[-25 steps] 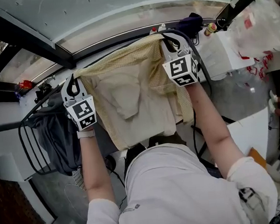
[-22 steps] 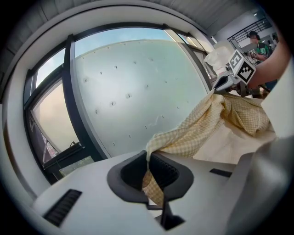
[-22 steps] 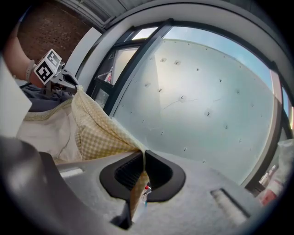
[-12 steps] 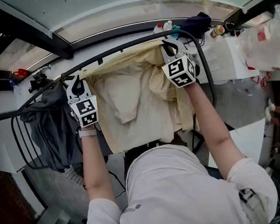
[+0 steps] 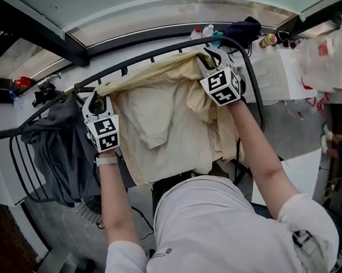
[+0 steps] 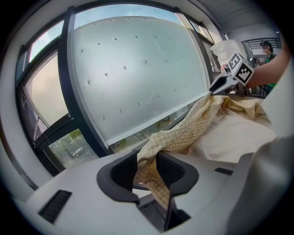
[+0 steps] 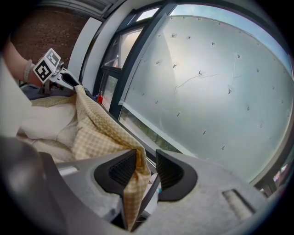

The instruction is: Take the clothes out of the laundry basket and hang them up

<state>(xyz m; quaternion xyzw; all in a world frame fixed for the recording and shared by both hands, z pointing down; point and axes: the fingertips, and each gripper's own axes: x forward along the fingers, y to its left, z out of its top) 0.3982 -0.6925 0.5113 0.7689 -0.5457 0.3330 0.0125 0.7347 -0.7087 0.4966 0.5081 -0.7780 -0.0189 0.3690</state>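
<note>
- Yellow checked shirt point(image 5: 158, 122) lies draped over the curved black rail point(image 5: 147, 57), upper middle of the head view. Its pale inner side faces up, and its lower edge drops toward the person's white top point(image 5: 225, 229).
- Left gripper point(image 5: 93, 99) sits at the shirt's top left corner, left of centre in the frame. Right gripper point(image 5: 209, 58) sits at the top right corner, right of centre and a little higher.
- Both pairs of jaws have just been opening.
- Left gripper view: jaws partly apart. A fold of checked cloth lies loose between them with a gap beside it, so it is not pinched.
- Right gripper view: jaws likewise partly apart. The shirt's edge hangs between them against one pad and clear of the other.
- Dark grey garment point(image 5: 60, 147) hangs on the rack at the left of the frame, just beside the left gripper.
- Frosted window pane point(image 6: 138, 69) stands behind the rail.
</note>
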